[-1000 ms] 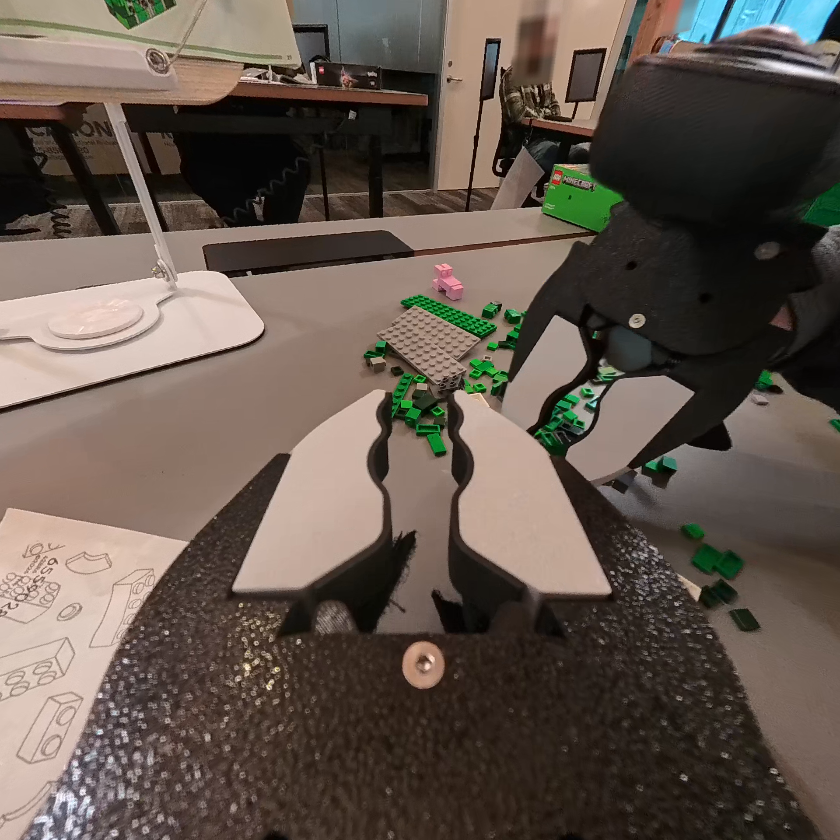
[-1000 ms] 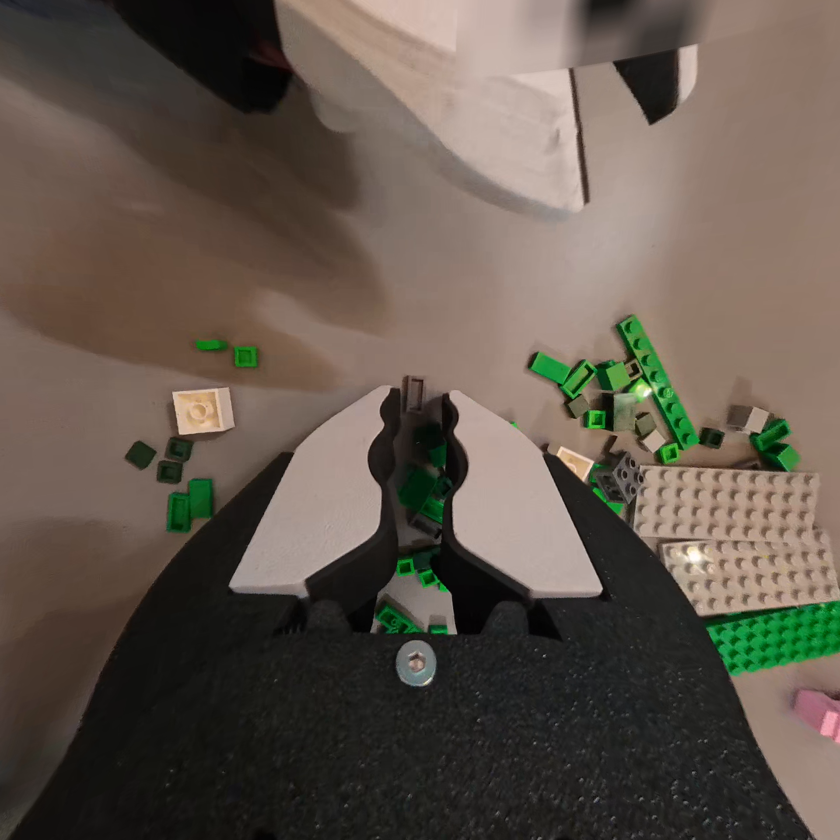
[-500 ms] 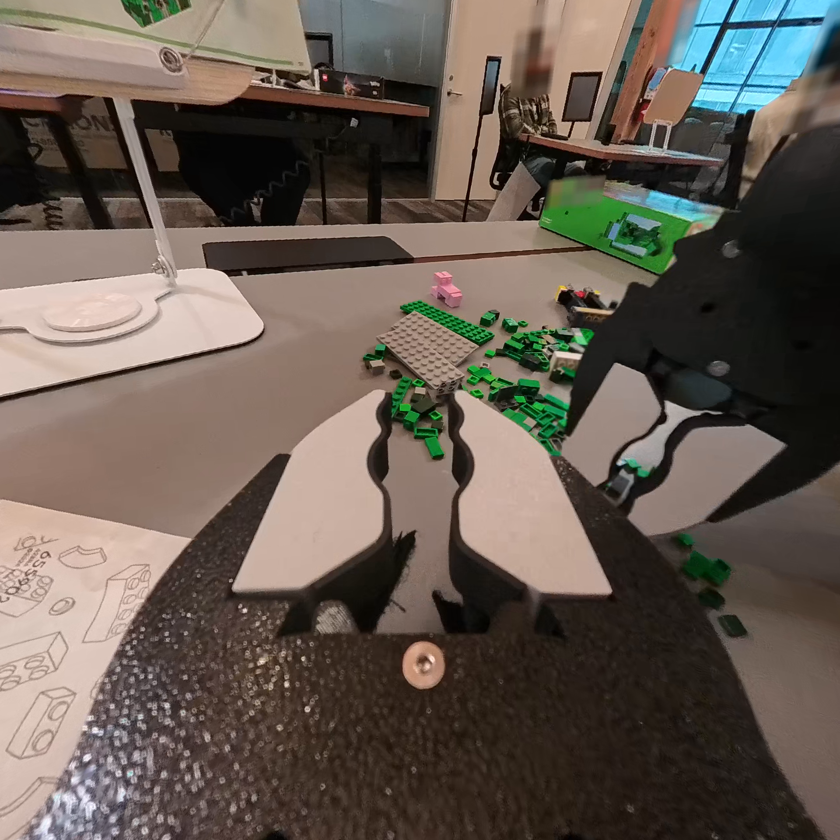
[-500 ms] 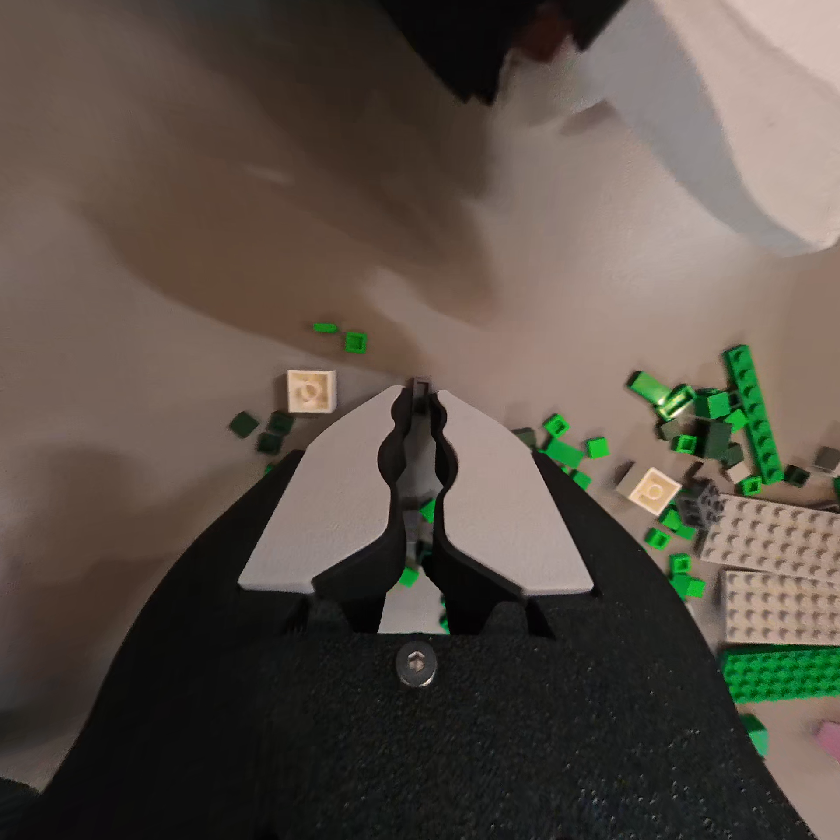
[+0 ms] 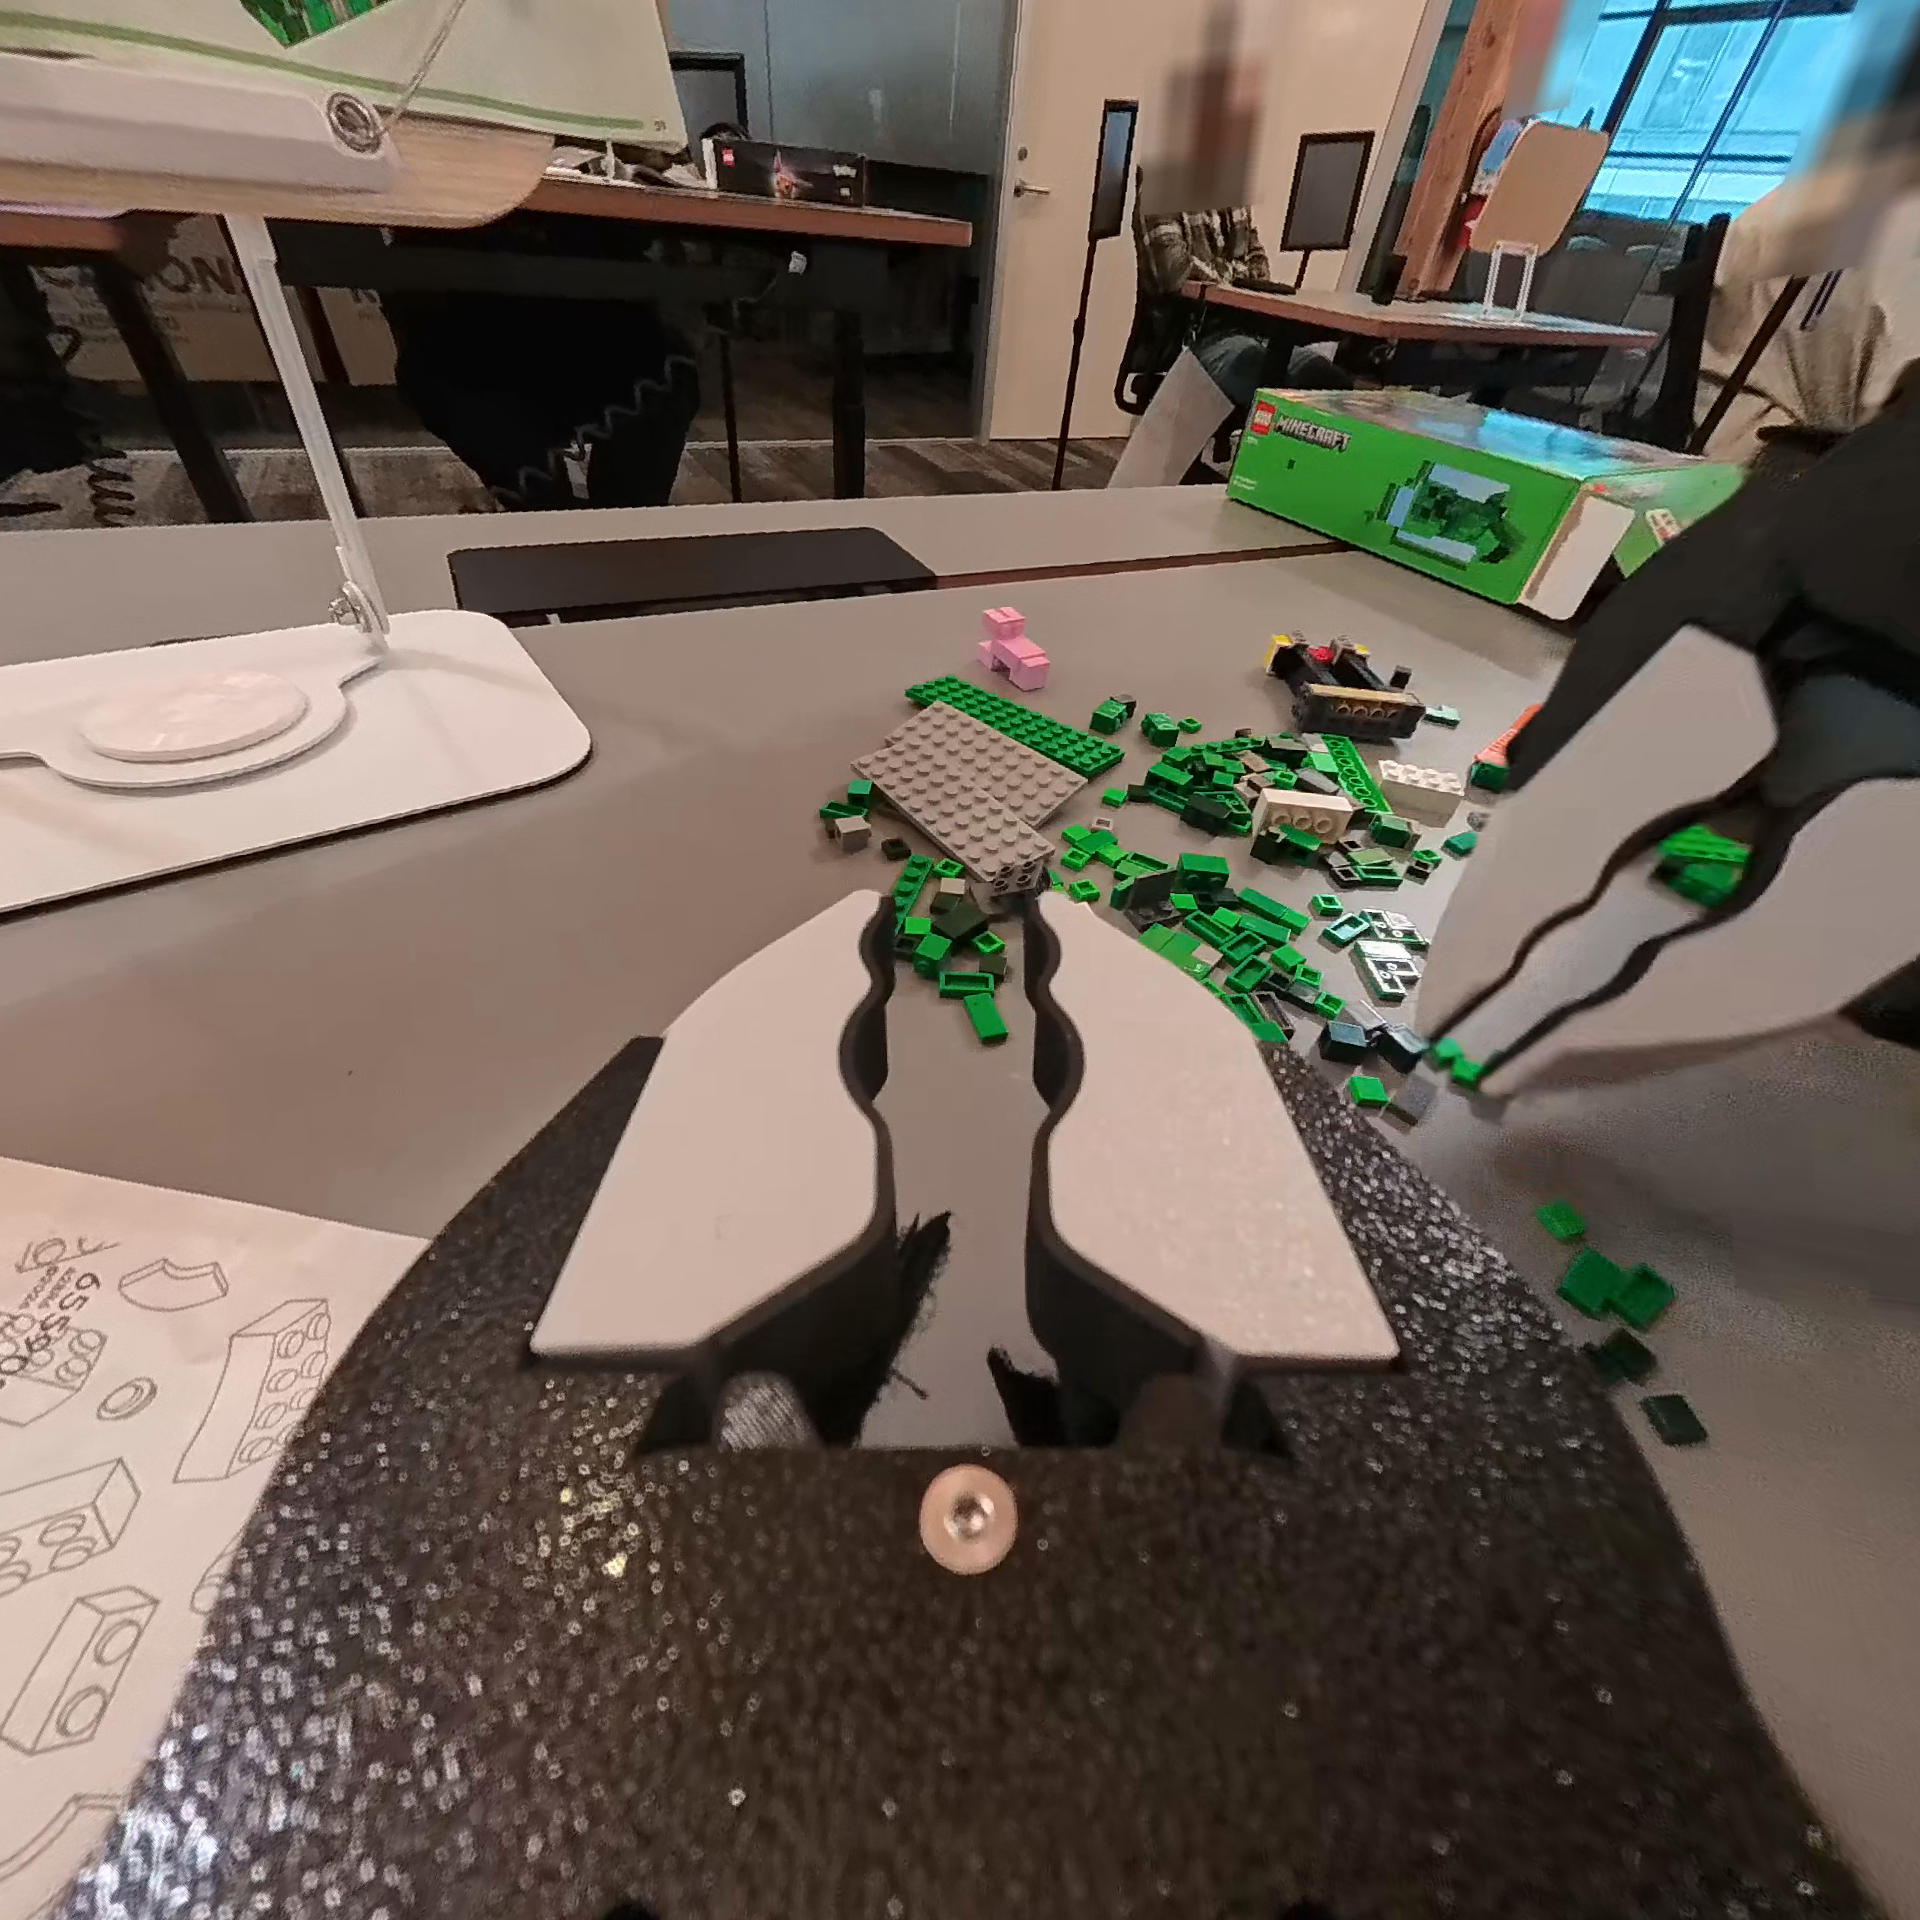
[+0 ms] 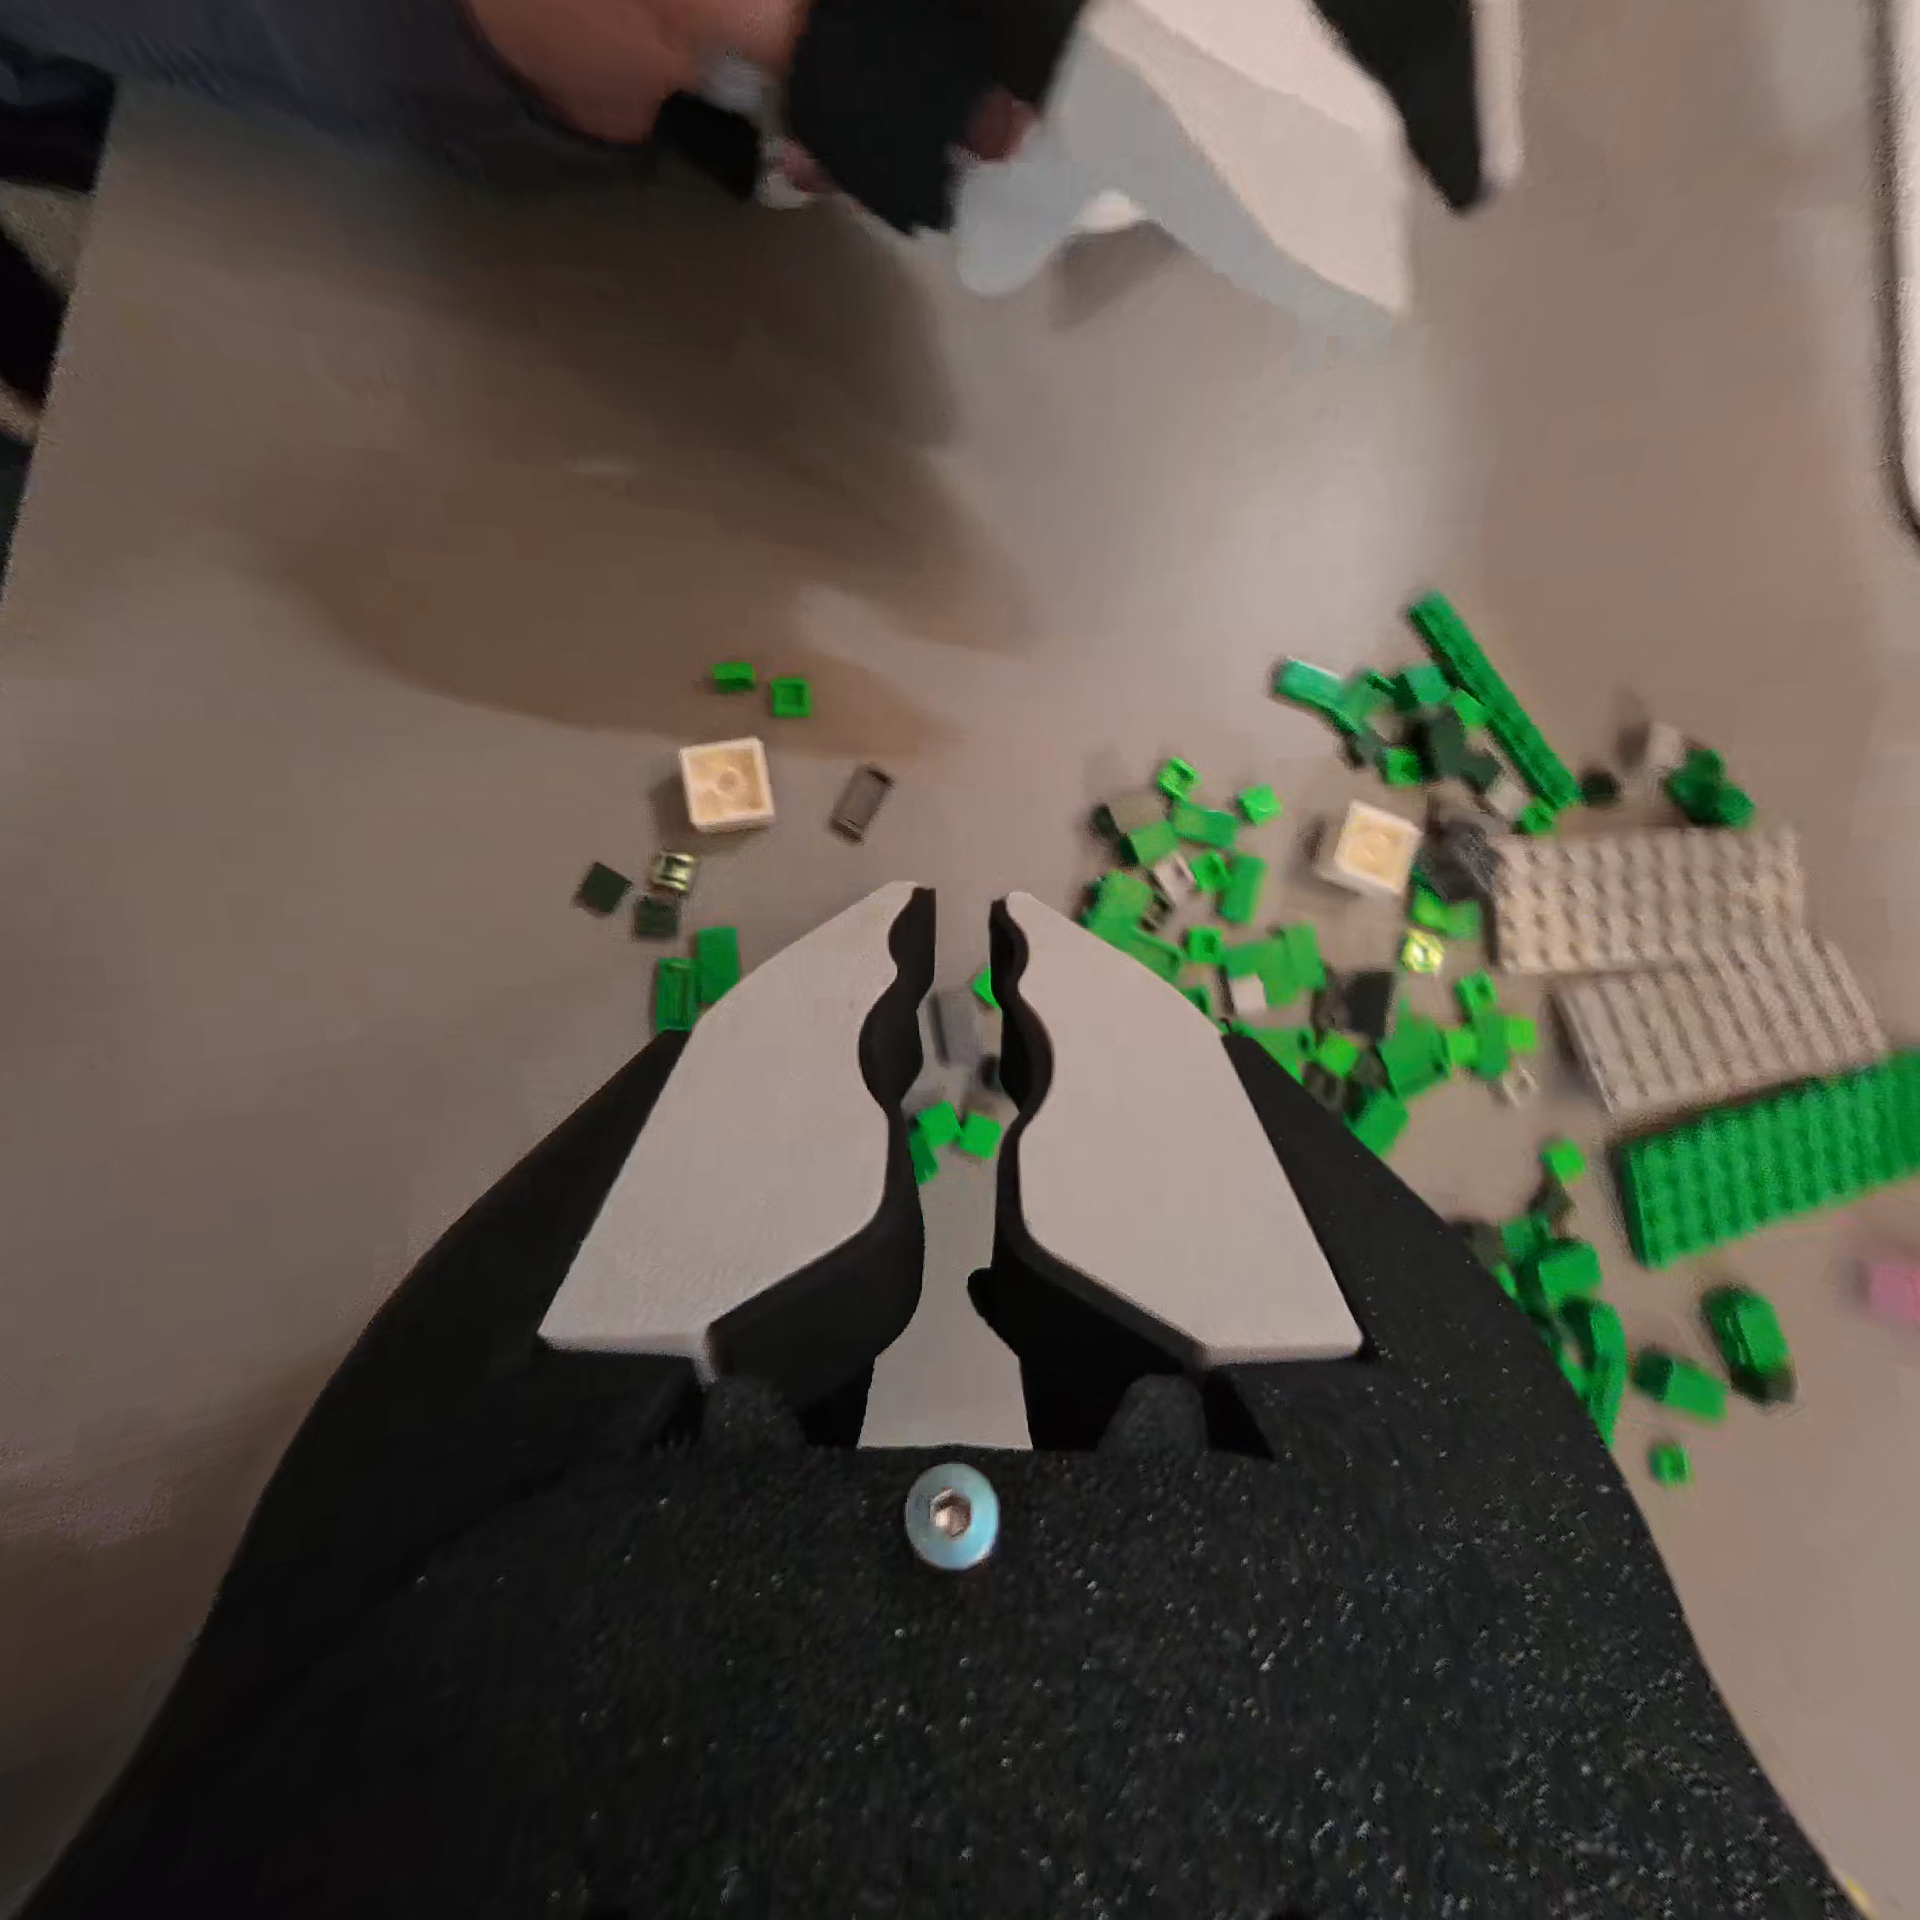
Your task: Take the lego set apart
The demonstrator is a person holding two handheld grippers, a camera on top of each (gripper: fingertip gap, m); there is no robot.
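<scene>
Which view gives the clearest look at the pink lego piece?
The left wrist view: the pink lego piece sits sharp and whole beyond the green plate. In the right wrist view it is only a blurred pink patch cut by the right edge.

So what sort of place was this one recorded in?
Probably an open office or lab: long desks, a dark monitor and a seated person behind the grey table strewn with lego pieces.

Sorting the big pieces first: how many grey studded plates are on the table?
2. The farther grey plate lies right of the loose green pile; the nearer grey plate sits alongside it, next to the green plate. None seems hidden.
</scene>
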